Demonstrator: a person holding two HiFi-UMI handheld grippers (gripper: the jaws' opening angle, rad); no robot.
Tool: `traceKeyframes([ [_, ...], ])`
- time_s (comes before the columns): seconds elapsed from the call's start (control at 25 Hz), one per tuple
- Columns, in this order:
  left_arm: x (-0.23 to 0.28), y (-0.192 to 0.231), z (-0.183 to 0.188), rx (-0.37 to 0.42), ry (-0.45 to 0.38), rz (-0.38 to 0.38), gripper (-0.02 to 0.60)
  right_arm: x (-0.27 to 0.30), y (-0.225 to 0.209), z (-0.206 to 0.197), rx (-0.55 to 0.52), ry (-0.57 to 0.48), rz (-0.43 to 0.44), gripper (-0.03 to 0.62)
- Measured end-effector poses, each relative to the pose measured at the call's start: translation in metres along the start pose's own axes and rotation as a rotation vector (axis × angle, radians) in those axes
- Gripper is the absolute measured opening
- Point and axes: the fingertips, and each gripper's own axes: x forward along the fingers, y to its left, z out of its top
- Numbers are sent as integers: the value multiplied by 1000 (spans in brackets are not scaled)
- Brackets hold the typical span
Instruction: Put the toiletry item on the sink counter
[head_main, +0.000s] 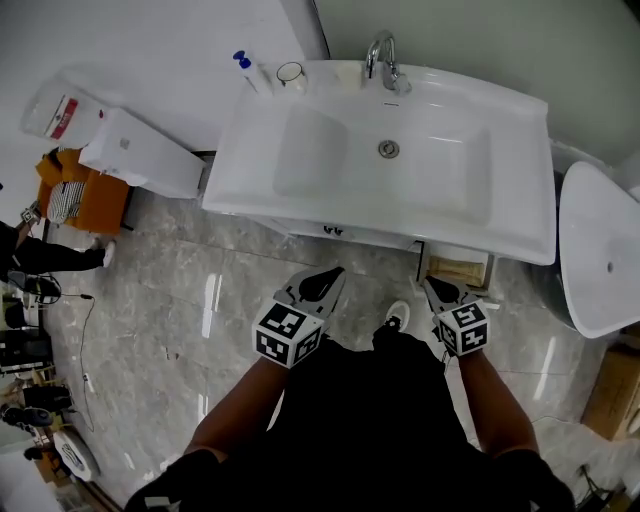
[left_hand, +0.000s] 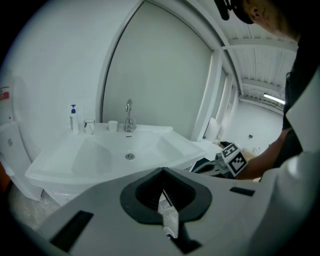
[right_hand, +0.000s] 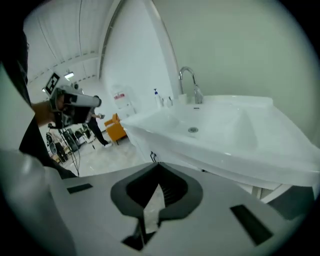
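Glossy grey marble floor (head_main: 170, 300), white wall (head_main: 150, 40), perhaps an orange chair (head_main: 95, 205).
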Motion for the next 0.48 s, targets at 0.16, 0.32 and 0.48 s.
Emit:
traceKeyframes([
  [0.16, -14, -3, 8, 43, -27, -83, 0, -14, 50, 50, 18, -133, 22, 3],
  [0.32, -45, 3, -4, 89, -34, -149, 0, -13, 101, 67, 71, -189, 11, 3],
  [0.48, -86, 22, -15, 102, -50, -181, 0, -2, 157, 70, 61, -206, -20, 3],
])
